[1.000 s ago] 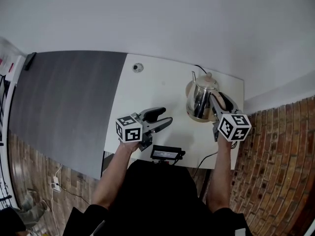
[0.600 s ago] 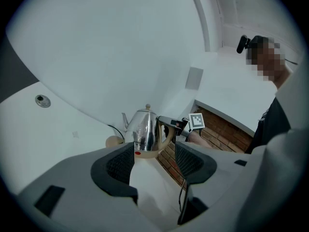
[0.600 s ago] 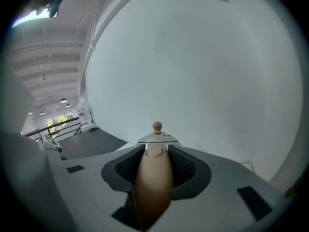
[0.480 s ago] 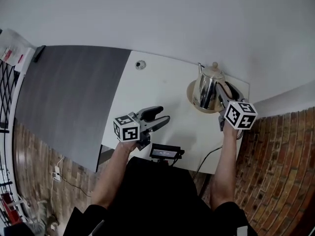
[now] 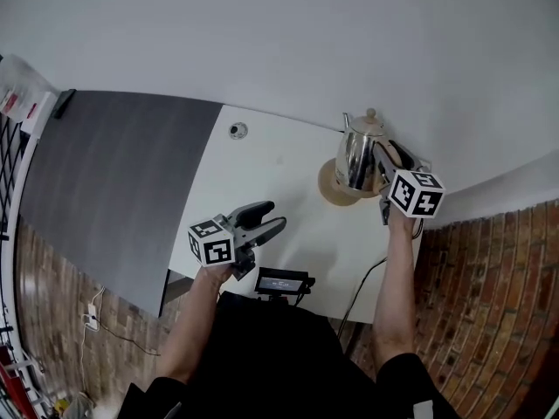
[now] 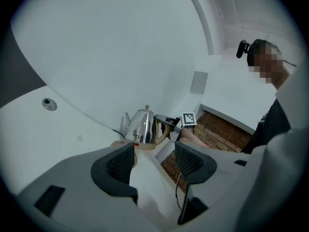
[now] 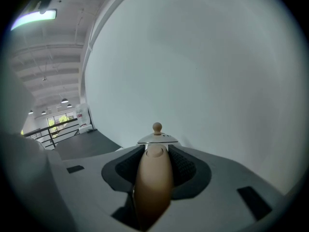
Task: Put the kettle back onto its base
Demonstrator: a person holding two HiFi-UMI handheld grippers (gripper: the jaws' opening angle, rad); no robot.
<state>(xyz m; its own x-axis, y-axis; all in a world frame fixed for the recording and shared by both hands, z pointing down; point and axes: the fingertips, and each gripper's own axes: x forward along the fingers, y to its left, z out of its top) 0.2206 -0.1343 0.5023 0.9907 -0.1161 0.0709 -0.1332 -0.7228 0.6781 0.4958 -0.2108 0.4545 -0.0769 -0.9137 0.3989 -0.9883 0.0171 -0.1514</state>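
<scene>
Gripping the kettle (image 5: 356, 154) by its beige handle (image 7: 153, 178), my right gripper (image 5: 385, 166) has both jaws pressed against the handle's sides, and past them the right gripper view shows only the lid with its small knob (image 7: 157, 126). I hold the steel body upright at the far right corner of the white table (image 5: 262, 164), spout pointing away from me. It is over the round beige base (image 5: 330, 188), whose near-left part shows from under it. From these views I cannot tell whether the kettle rests on the base or hangs just above it. My left gripper (image 5: 274, 215) is well apart from the kettle, above the near-left part of the table, jaws spread with nothing between them, aimed across the tabletop toward the kettle. A small black device (image 5: 281, 280) is at the table's near edge, just beside my left gripper, and a dark cable (image 5: 360, 288) hangs off the near edge to its right. A small round fitting (image 5: 238, 130) is in the far-left corner of the tabletop. Grey flooring (image 5: 113, 173) lies to the left, brickwork (image 5: 489, 260) to the right.
</scene>
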